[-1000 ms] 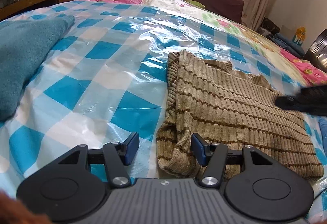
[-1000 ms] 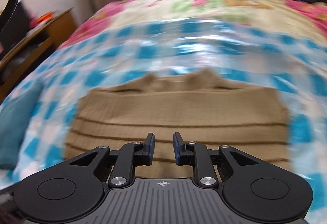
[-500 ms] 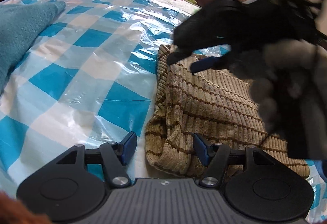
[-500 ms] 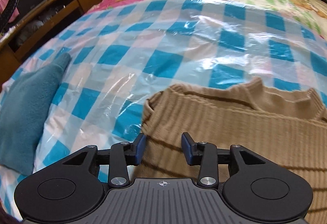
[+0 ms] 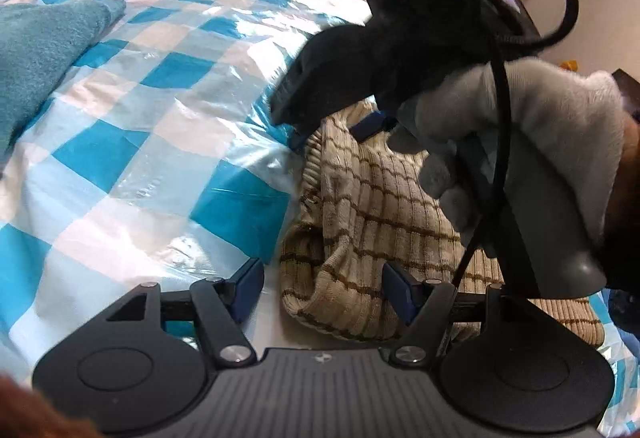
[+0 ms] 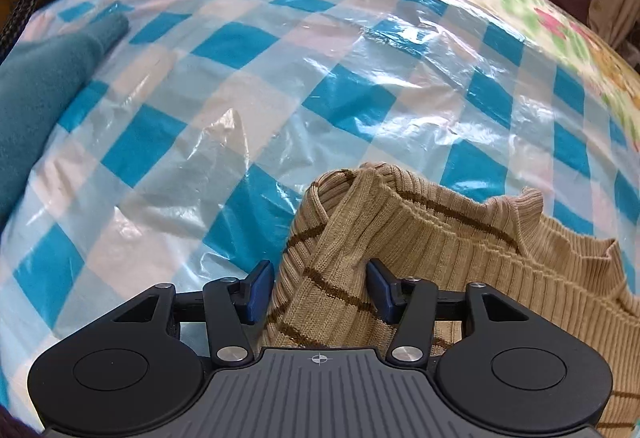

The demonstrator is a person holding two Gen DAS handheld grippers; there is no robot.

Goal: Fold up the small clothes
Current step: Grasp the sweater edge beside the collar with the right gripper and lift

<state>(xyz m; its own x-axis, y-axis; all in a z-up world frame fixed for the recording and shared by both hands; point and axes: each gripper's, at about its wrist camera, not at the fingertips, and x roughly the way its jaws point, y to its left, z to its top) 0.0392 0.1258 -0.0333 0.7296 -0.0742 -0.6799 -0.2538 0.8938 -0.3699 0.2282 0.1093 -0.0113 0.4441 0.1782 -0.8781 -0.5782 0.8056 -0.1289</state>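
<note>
**While both claws straddle the sweater's left edge**

Teal towel (image 5: 36, 50) off to the left. Lying on the checked plastic sheet (image 5: 132, 142): striped sweater (image 5: 360, 222), partly folded. Left gripper (image 5: 322, 284) wide open around the near corner, gripping nothing. Right gripper (image 6: 320, 290) wide open, the far corner bunched between its pads, unclamped. Likely next: close both, carry the edge rightward. No containers visible.

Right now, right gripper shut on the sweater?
No: the right gripper is open, its blue pads straddling the sweater corner.
</note>
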